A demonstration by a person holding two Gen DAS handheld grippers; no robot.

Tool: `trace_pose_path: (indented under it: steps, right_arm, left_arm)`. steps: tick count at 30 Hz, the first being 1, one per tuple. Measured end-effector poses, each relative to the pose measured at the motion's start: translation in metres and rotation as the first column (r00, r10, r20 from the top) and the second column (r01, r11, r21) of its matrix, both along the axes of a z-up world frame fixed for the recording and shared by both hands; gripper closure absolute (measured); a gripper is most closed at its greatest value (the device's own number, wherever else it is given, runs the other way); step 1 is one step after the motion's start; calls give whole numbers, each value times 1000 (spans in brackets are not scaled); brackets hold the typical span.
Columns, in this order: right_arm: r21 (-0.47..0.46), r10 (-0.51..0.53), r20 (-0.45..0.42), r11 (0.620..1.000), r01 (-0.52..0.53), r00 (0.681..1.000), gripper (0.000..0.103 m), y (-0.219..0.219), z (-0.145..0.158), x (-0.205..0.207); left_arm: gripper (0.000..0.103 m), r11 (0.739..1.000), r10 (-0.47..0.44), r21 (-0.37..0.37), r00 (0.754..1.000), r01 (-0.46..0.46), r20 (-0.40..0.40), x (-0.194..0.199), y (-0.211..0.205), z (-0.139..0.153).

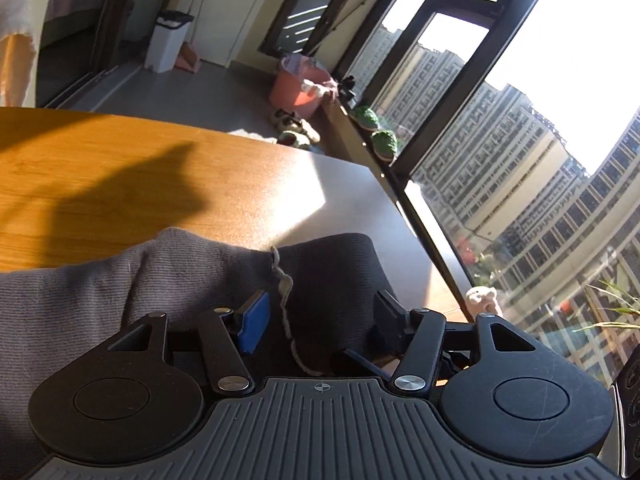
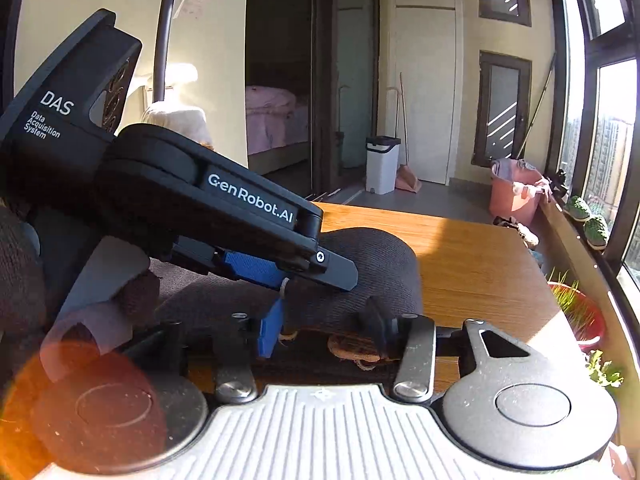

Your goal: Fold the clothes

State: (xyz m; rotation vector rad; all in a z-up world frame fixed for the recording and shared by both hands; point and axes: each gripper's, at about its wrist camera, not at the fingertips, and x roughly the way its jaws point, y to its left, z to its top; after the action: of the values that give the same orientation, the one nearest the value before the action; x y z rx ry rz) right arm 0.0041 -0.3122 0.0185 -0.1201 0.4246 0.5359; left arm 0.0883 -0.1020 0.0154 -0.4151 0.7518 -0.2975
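Working the grey knit garment (image 1: 168,280) bunched low in both frames on the wooden table (image 1: 100,168). My left gripper (image 1: 320,316) and right gripper (image 2: 324,324) both sit spread apart around cloth, nothing clamped. I'd pinch one edge each, then lift evenly.

a warm orange-brown wooden table (image 1: 100,168) with visible grain, sunlit toward 2 o'clock, carries a bunched dark grey ribbed knit garment (image 1: 192,268) at its 6 o'clock edge, a pale loose yarn strand (image 1: 285,300) trailing across it.
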Motion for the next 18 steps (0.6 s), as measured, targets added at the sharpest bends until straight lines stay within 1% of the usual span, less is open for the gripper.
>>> trace_pose_path:
  steps: [1, 2, 3, 4, 6, 7, 8, 10, 13, 15, 16, 17, 18]
  right_arm:
    - [23, -23, 12, 999, 23, 1000, 41, -8, 3, -1]
    - [49, -57, 13, 997, 57, 998, 35, -16, 4, 0]
    - [74, -81, -3, 994, 81, 997, 31, -22, 4, 4]
    - [97, -103, -23, 990, 105, 994, 24, -28, 4, 8]
    - [176, -97, -117, 977, 117, 988, 22, -39, -3, 23]
    - [217, -85, -159, 969, 119, 984, 22, -42, -8, 29]
    - [247, -75, -185, 961, 120, 980, 22, -43, -13, 32]
    - [279, -71, -205, 952, 128, 976, 22, -40, -18, 35]
    - [247, -57, -170, 964, 98, 984, 22, -35, -15, 29]
    - [125, -113, -112, 984, 127, 987, 25, -27, -13, 23]
    - [67, -166, -76, 983, 171, 983, 32, -27, -12, 23]
    - [12, -221, -37, 975, 221, 975, 32, -28, -11, 23]
    - [10, -276, -24, 961, 276, 961, 32, -36, -9, 25]
  left_arm:
    - [52, 1000, -17, -23, 1000, 17, -12, 6, -4, -3]
    - [56, 997, -41, -62, 999, 40, -21, 11, -7, -7]
    - [57, 993, -60, -104, 998, 57, -33, 16, -8, -10]
    - [57, 989, -66, -135, 997, 59, -48, 20, -9, -14]
    - [57, 979, -74, -194, 994, 58, -78, 28, -10, -22]
    - [57, 979, -69, -196, 994, 51, -84, 30, -9, -25]
    - [55, 980, -62, -195, 994, 44, -89, 32, -9, -28]
    - [53, 981, -37, -194, 995, 18, -95, 32, -4, -33]
    - [53, 976, -10, -216, 994, -14, -107, 31, 8, -36]
    - [53, 982, 17, -185, 996, -33, -91, 26, 14, -31]
    - [53, 985, 30, -169, 996, -44, -82, 23, 18, -28]
    - [52, 986, 48, -154, 997, -57, -63, 19, 22, -24]
    - [51, 988, 66, -139, 997, -71, -42, 15, 26, -19]
